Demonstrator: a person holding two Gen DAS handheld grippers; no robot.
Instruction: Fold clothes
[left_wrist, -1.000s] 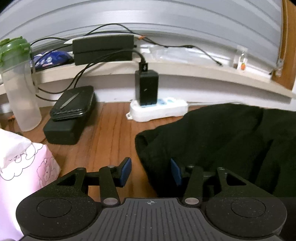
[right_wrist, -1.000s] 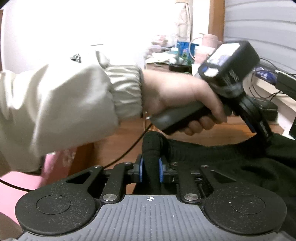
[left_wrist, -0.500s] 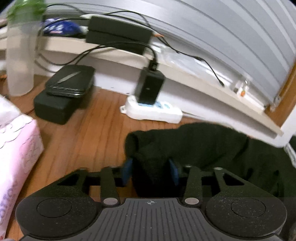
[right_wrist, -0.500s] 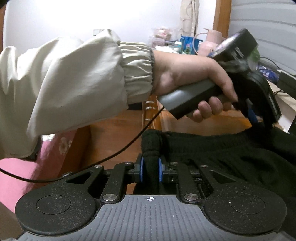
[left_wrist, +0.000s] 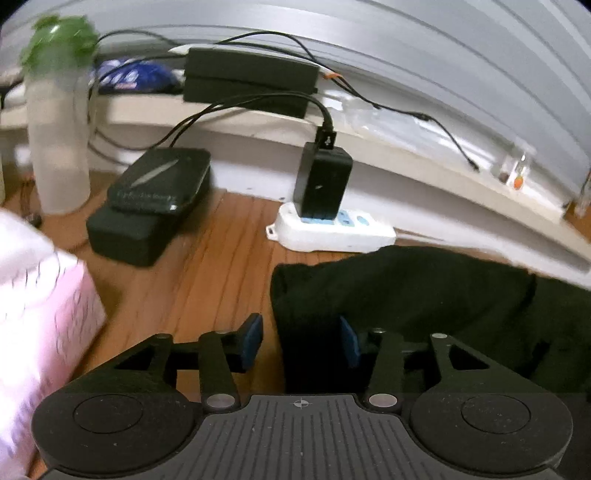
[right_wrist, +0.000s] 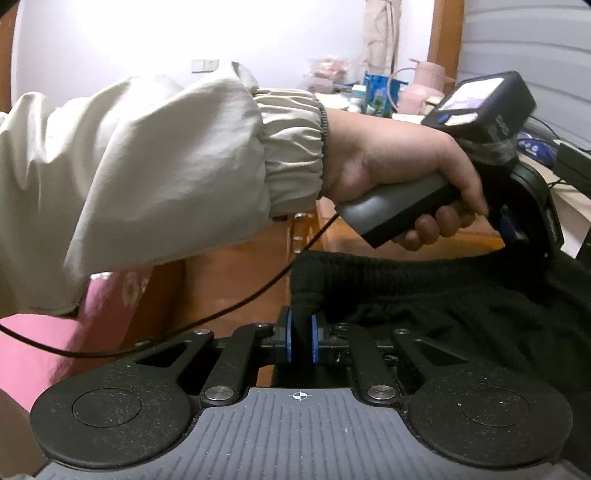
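My wooden table (left_wrist: 207, 280) carries the black garment (left_wrist: 424, 295), a white power strip (left_wrist: 332, 232) (charger plugged in), stacked black cases (left_wrist: 147, 206), a bottle (left_wrist: 59, 144) and a pink box (left_wrist: 40, 325).

Dim warm indoor light, blown-out white wall glare, motion-blurred left edge, fisheye-curved borders

You've got one black garment (left_wrist: 424, 295), one power strip (left_wrist: 332, 232), one bottle (left_wrist: 59, 147), one pink tissue pack (left_wrist: 40, 314) left of your left gripper (left_wrist: 301, 339).
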